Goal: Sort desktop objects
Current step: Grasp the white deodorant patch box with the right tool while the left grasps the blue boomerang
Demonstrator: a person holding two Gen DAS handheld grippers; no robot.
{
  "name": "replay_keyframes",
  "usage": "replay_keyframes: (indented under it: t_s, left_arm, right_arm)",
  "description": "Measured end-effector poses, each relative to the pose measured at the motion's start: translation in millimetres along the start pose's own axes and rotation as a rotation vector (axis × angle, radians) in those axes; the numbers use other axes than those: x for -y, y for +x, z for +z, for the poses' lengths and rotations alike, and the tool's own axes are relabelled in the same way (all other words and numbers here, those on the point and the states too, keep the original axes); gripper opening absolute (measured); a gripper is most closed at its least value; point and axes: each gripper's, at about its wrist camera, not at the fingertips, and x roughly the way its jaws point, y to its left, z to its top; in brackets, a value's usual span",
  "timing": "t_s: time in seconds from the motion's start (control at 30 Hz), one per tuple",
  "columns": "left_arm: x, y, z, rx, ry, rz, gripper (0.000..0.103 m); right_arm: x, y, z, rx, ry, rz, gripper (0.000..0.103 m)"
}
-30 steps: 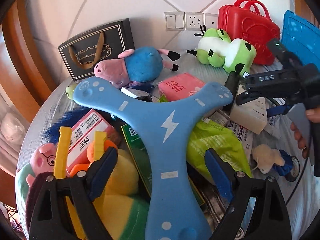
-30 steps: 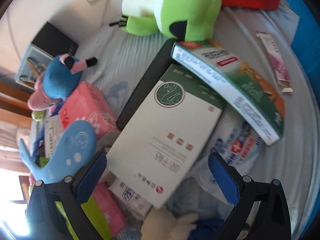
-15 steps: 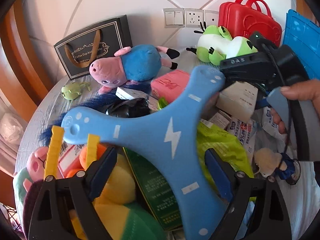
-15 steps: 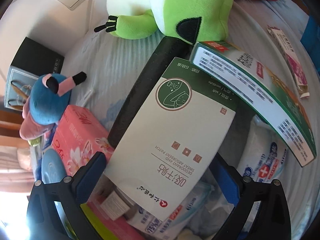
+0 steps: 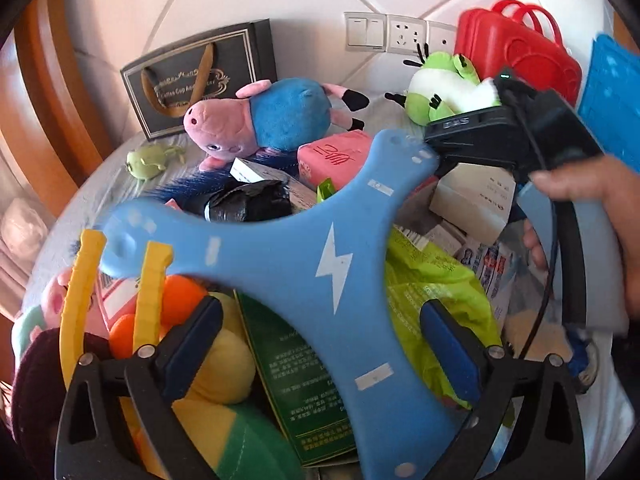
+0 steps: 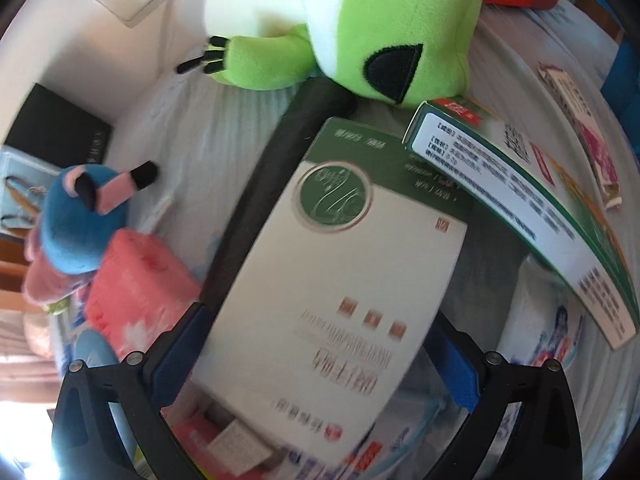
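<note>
In the left wrist view a blue three-armed boomerang [image 5: 320, 256] with a white lightning bolt lies across the pile, one arm passing between the open jaws of my left gripper [image 5: 324, 340]. Whether the pads touch it I cannot tell. In the right wrist view a white and green box [image 6: 332, 280] lies between the open jaws of my right gripper [image 6: 320, 348], which hovers over it. The right gripper and the hand holding it also show in the left wrist view [image 5: 500, 128], above that box [image 5: 472, 196].
A round table is heaped with toys and packets: blue pig plush [image 5: 272, 120], green frog plush [image 6: 360, 20], pink tissue pack [image 6: 136, 280], green box [image 6: 520, 208], green bag [image 5: 432, 280], yellow clips [image 5: 80, 280]. Black gift bag [image 5: 200, 76] and red case [image 5: 516, 52] stand at the back wall.
The boomerang has turned clockwise in the left view, its left arm dropping. My right gripper has moved forward and down over the white and green box, toward the frog plush.
</note>
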Motion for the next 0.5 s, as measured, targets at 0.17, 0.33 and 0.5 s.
replay_keyframes:
  t_s: [0.17,0.33,0.5]
  left_arm:
    - [-3.4,-2.4,-1.5,0.001,0.029,-0.017,0.095]
    - [-12.6,-11.1,-4.1,0.005,0.037,-0.098,0.045]
    - [-13.6,-14.4,-9.5,0.014,0.057,-0.118,0.044]
  right_arm:
    - [-7.3,1.4,2.1,0.023,-0.071,-0.028,0.103]
    - [6.1,-15.5,-20.0,0.119,-0.217,-0.08,0.092]
    - [21.7,-30.0,-39.7,0.149,-0.27,-0.069,0.086]
